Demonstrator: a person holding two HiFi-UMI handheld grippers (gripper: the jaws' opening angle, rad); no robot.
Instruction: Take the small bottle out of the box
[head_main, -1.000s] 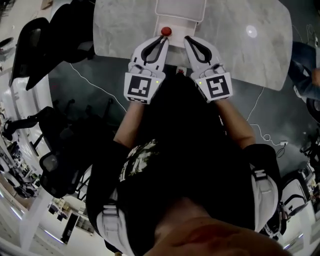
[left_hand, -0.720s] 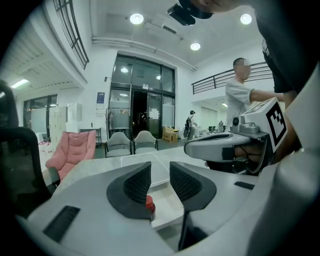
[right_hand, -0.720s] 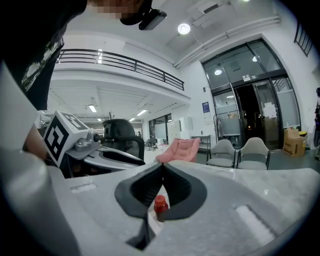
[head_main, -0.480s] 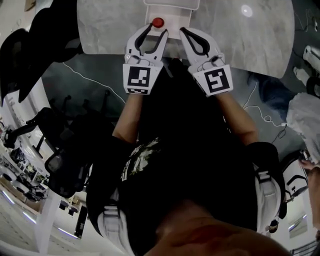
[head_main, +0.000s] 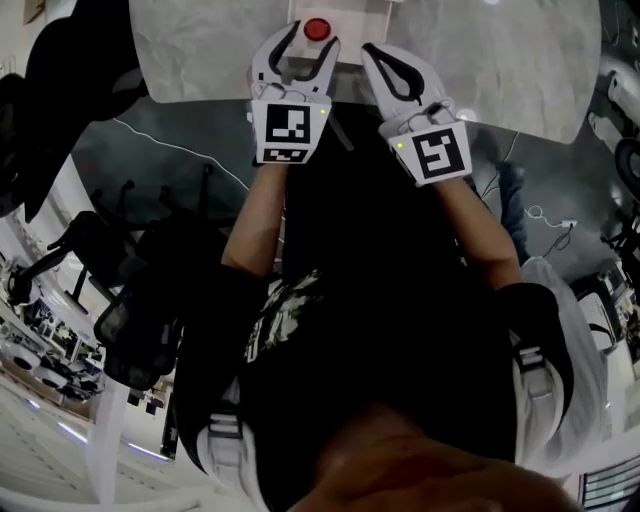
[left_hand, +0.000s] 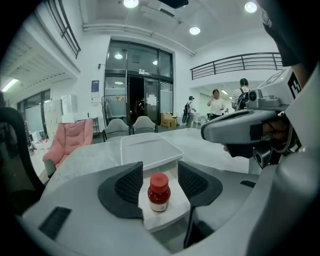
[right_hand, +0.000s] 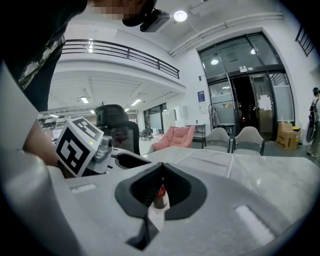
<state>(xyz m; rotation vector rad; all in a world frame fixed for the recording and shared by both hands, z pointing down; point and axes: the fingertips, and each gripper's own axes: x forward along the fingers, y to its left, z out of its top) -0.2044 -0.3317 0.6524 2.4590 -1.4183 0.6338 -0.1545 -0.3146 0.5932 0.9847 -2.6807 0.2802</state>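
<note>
In the head view you are holding both grippers out over the near edge of the pale marbled worktop (head_main: 200, 50), the marker cubes facing up at you. Your left gripper (head_main: 308, 40) is standing with its jaws apart, having just been opening, and the small bottle (head_main: 317, 28) with the red cap is showing between its fingertips. Your right gripper (head_main: 375, 52) is sitting just beside it, with its jaws drawn together. The white box (head_main: 352, 30) is mostly running off the top of this view. In the left gripper view the jaws are gaping wide and the small bottle (left_hand: 159, 192) is standing upright between them, clear of both pads, so nothing is pressing on it. It is resting on a flat white panel (left_hand: 175, 207) just in front of the box (left_hand: 150, 149), outside it, and the box is lying further back on the worktop (left_hand: 85, 157). Your right gripper (left_hand: 240, 131) is reaching in from the right. In the right gripper view the jaws are meeting at their tips and holding nothing; through the gap below the tips the small bottle (right_hand: 160, 196) is showing beyond them, on the white panel. Your left gripper's marker cube (right_hand: 80, 145) is sitting at the left.
</note>
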